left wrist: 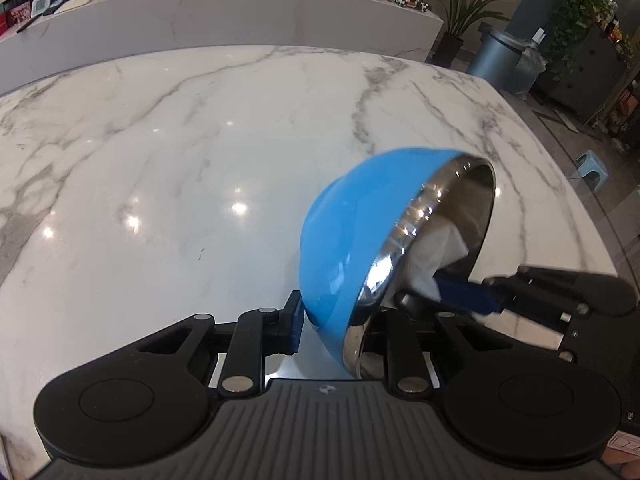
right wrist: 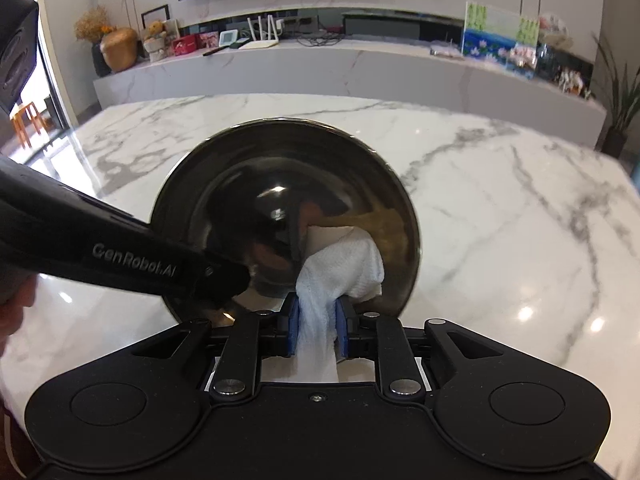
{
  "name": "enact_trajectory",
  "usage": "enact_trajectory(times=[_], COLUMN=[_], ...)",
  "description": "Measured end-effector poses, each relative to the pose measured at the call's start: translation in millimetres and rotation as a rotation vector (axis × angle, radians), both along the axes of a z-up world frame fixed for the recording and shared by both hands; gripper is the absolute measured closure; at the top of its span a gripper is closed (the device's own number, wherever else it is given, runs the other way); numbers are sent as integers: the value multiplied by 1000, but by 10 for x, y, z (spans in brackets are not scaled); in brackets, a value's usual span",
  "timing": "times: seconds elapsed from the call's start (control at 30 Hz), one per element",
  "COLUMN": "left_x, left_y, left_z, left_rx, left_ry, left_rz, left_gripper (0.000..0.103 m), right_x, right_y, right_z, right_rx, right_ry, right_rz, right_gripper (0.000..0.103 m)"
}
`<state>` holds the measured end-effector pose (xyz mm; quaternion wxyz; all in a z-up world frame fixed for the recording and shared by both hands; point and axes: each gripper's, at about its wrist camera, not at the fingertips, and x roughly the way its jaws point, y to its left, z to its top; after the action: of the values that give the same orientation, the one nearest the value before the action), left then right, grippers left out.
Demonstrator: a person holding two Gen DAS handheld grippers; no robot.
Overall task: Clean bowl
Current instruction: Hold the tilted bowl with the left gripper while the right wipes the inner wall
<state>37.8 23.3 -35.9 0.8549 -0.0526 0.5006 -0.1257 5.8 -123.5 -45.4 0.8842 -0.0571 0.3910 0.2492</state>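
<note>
A bowl [left wrist: 360,216], blue outside and shiny steel inside, is tipped up on its edge above the marble table [left wrist: 160,140]. My left gripper [left wrist: 332,320] is shut on its lower rim, one pad against the blue wall and the other finger hidden inside. In the right wrist view the bowl's steel inside [right wrist: 260,168] faces me. My right gripper [right wrist: 318,320] is shut on a white cloth [right wrist: 344,264], which is pressed against the lower inner wall. The left gripper's black body [right wrist: 120,248] reaches in from the left. The cloth [left wrist: 432,256] also shows inside the bowl in the left wrist view.
The marble table [right wrist: 500,220] stretches far and to both sides. Behind it runs a low marble counter [right wrist: 360,64] with routers, frames and ornaments. On the floor at the right are a potted plant [left wrist: 460,12], a bin [left wrist: 496,56] and a blue stool [left wrist: 592,164]. A hand [right wrist: 16,300] shows at the left edge.
</note>
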Motion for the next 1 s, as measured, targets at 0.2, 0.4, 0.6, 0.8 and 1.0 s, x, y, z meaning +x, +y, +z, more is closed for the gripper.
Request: enact_trajectory(times=[0.2,0.4,0.6,0.8,1.0], left_x=[49,55,55,60,79], left_y=[-74,-126,-167,-130,-66], left_z=[2,-7,7,-71,-191], left_rx=[48,71,85,25,-61], left_ry=[-19,-27,-43,5,72], left_rz=[-31,-57,-64,-33,-1], left_gripper=[88,88,88,84,82], right_x=[3,-88,-181,-42,32], right_y=[36,140,231,23,-71], right_z=[-17,-15,-60,-38,-38], right_rx=[-18,-157,-265,-90,25], right_ry=[12,-76,-147,-31,53], right_rz=[11,0,27,-32,-45], right_gripper=[84,87,87,87,87])
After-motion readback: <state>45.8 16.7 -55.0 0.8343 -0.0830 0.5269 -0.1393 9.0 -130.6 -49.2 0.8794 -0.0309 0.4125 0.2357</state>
